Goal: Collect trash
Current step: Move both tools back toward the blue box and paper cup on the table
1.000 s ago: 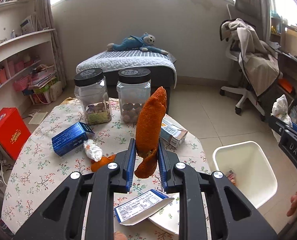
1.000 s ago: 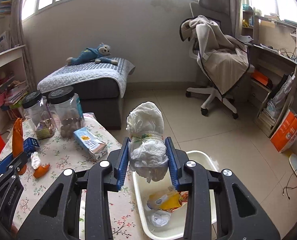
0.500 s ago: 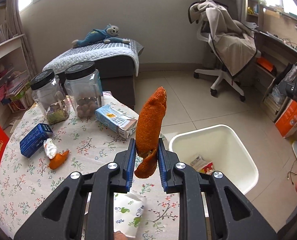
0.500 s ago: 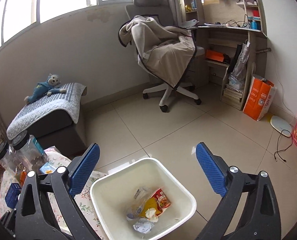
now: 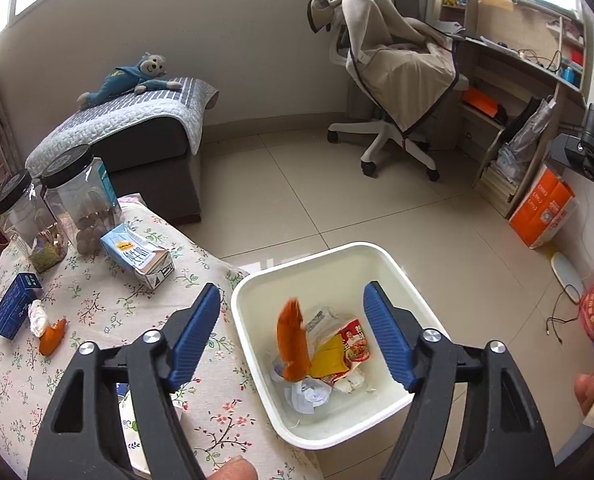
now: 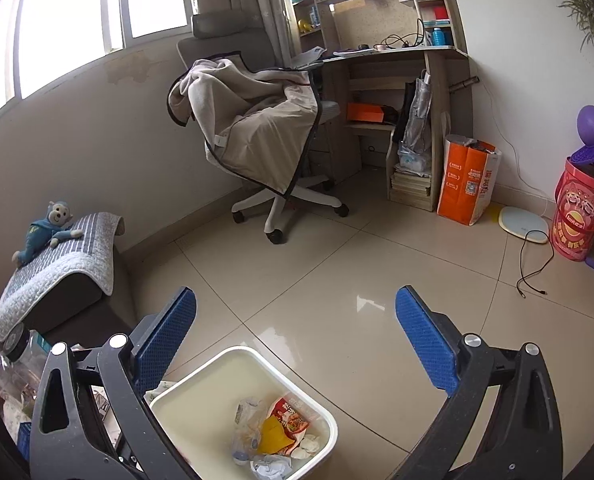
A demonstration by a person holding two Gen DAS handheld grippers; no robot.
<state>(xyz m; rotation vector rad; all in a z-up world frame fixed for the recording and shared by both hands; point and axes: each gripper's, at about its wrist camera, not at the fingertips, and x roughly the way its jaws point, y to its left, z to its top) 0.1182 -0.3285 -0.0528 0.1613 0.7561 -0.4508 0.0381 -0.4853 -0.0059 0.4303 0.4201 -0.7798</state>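
The right gripper is hanging with its jaws spread wide above the white bin, where wrappers are lying in a heap.

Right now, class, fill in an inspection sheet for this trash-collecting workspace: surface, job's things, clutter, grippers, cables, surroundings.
Surface: floral tablecloth on the table.
Job's things: white bin holds wrappers; orange peel in its mouth; small peel and tissue wad lie on the cloth.
Clutter: milk carton, blue box, two jars.
Grippers: left gripper and right gripper open, empty.
Cables: black cord on floor.
Surroundings: draped chair, desk, monkey toy.
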